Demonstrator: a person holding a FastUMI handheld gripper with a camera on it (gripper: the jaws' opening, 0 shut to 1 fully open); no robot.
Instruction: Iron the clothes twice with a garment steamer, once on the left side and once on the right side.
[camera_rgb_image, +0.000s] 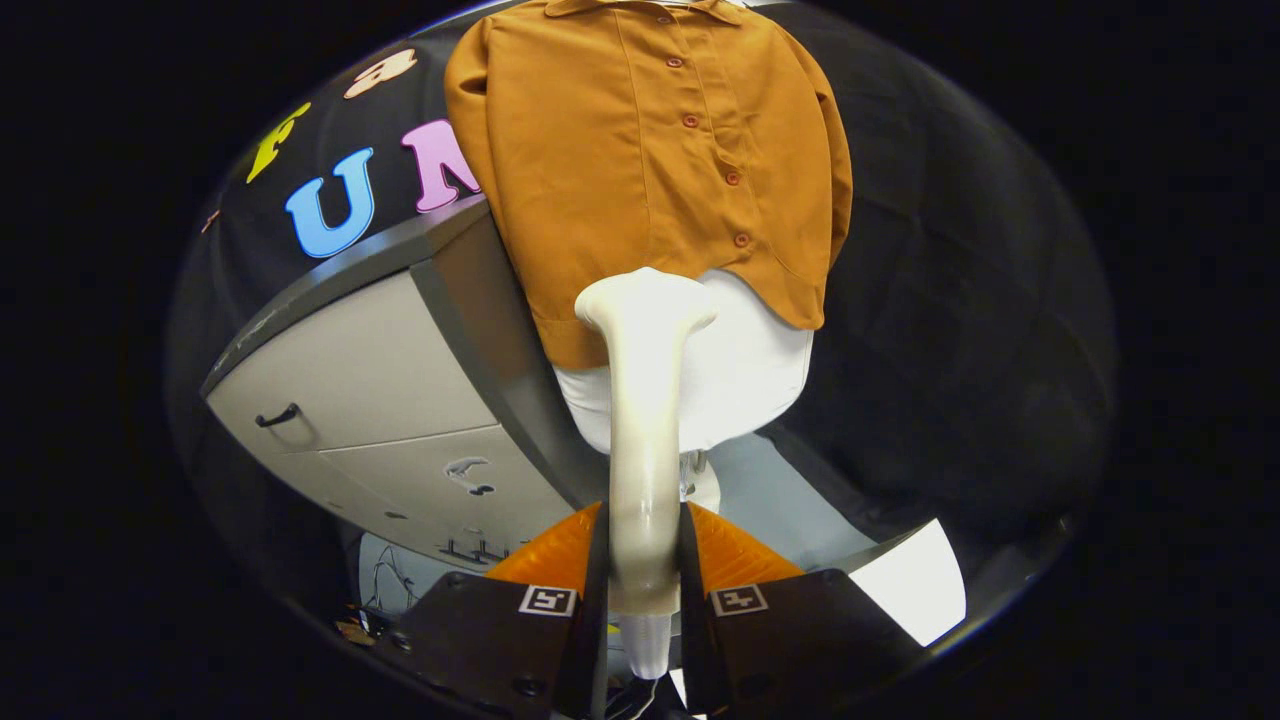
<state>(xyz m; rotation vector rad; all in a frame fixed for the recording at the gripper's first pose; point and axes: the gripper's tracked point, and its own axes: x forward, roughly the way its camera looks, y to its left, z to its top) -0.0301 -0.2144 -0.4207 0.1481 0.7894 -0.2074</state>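
Cream garment steamer (643, 400) upright, head against hanging orange buttoned shirt's (640, 150) hem.

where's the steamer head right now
In the gripper view, the steamer is clamped between the gripper's jaws, its head at the orange shirt's lower hem, left of the button placket.

The shirt (640, 160) shows a plain burnt orange, no print on it, with a row of small reddish buttons (732, 178) down the placket. Below its hem the mannequin form (745, 385) is plain white. Across both runs the garment steamer (643, 400), a pale cream all over, its handle clamped between the two fingers of the gripper (645, 560). On the gripper sit two small square markers (547, 600), black on white. Off to the side, the cabinet (370, 390) has light beige doors, a dark grey frame and a black handle (277, 416). Beyond it the floor (770, 500) is pale grey-blue.
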